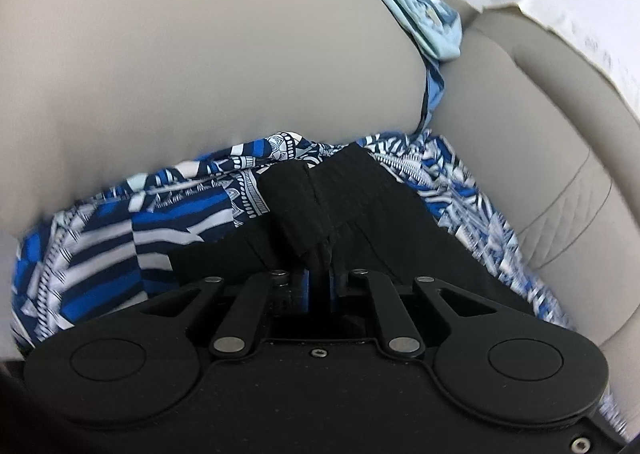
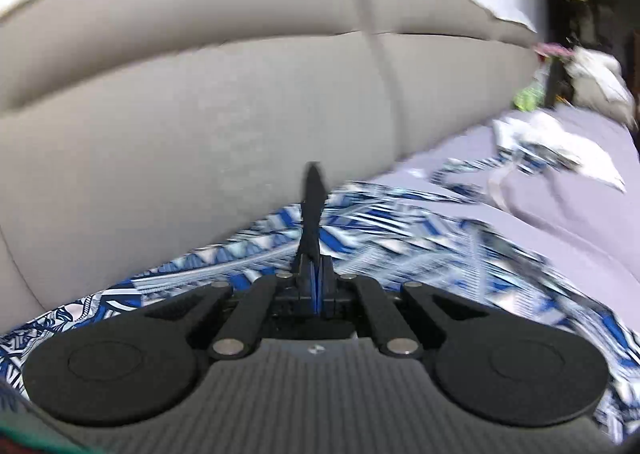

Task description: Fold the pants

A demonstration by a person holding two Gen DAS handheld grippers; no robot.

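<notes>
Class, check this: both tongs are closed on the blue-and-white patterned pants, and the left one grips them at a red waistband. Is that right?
Not quite. In the left wrist view the left tongs grip the pants at a black waistband, not red. The right tongs are closed too.

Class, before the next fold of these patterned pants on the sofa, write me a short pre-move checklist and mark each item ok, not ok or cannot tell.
1. Left gripper shut on the black waistband: ok.
2. Right gripper shut on the pants: ok.
3. Pants lying flat: not ok, bunched against the sofa cushion.
4. Both pant legs aligned: cannot tell.
5. Landing area free: not ok, other clothes lie further along the seat.
</notes>
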